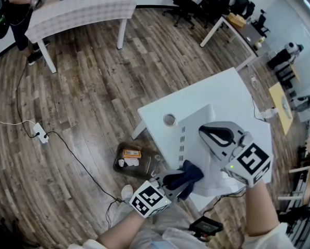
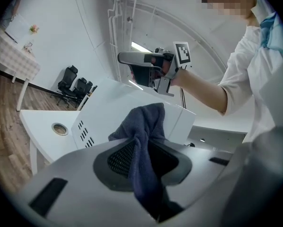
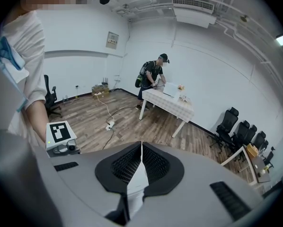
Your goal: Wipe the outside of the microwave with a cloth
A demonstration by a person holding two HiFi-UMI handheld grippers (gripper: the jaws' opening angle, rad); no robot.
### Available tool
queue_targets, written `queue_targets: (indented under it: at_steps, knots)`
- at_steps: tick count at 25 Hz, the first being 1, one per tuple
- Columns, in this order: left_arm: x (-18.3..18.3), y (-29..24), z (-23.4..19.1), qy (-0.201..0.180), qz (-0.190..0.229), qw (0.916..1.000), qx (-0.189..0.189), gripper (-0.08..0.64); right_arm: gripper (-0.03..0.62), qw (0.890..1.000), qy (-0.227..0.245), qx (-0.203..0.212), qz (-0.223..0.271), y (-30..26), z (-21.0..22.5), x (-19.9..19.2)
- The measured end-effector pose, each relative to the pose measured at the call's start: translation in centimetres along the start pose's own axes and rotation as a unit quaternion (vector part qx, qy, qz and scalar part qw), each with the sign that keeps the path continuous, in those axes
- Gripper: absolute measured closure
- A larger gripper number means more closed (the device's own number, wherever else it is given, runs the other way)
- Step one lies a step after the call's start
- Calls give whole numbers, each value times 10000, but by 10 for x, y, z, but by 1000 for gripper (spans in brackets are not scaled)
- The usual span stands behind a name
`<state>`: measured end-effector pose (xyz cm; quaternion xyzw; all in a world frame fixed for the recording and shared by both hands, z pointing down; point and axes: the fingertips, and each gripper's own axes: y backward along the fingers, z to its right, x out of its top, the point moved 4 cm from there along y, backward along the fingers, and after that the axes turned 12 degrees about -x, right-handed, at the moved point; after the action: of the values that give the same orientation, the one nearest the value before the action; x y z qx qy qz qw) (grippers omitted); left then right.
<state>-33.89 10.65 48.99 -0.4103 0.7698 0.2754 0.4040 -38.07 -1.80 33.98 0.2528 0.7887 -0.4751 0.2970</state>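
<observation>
The left tool (image 1: pixel 174 183) pinches a dark blue cloth (image 1: pixel 189 172) by one bunched fold, and the loose end flops forward past the pads. The cloth looks soft, light and limp. It will likely drag and fold rather than push flat, so a grip near its middle with a wad left in front should suit wiping. It sits just at the near corner of the microwave (image 1: pixel 196 139); whether it touches the casing I cannot tell. The microwave is a white box with vent slots on its side. It is probably heavy and stiff enough to stay put under a light rub, and its smooth shell would give little drag. The right tool (image 1: pixel 205 132) is above the microwave's top, pressed together with nothing between the pads.

On the floor at far left lie a power strip (image 1: pixel 40 134) and a trailing cable. A box (image 1: pixel 135 160) of small items lies just by the desk (image 1: pixel 227 90) leg. The desk has a round grommet (image 1: pixel 169 120) beside the microwave. Little blocks the near side; the far faces call for a reach across the desk.
</observation>
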Motion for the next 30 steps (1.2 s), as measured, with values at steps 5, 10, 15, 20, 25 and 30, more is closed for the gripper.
queue_targets:
  at_steps: [5, 10, 15, 20, 25, 30]
  knots:
    - [1, -1, -15, 104, -101, 9997, 201, 476, 558, 10000, 4, 17, 41, -3, 2, 2]
    - [9, -9, -50, 281, -157, 9986, 415, 476, 558, 10000, -44, 34, 19, -8, 6, -3]
    - [23, -15, -91, 409, -140, 9976, 537, 476, 558, 9999, -134, 37, -4, -16, 12, -5]
    - [31, -20, -124, 441, -268, 9974, 507, 476, 558, 9998, -216, -7, 42, -20, 18, -5]
    - [38, -26, -153, 432, -403, 9968, 540, 476, 558, 9995, -295, -72, 27, -21, 20, -6]
    - [47, -26, -166, 342, -542, 9966, 518, 476, 558, 9994, -322, -118, -4, -21, 22, -5]
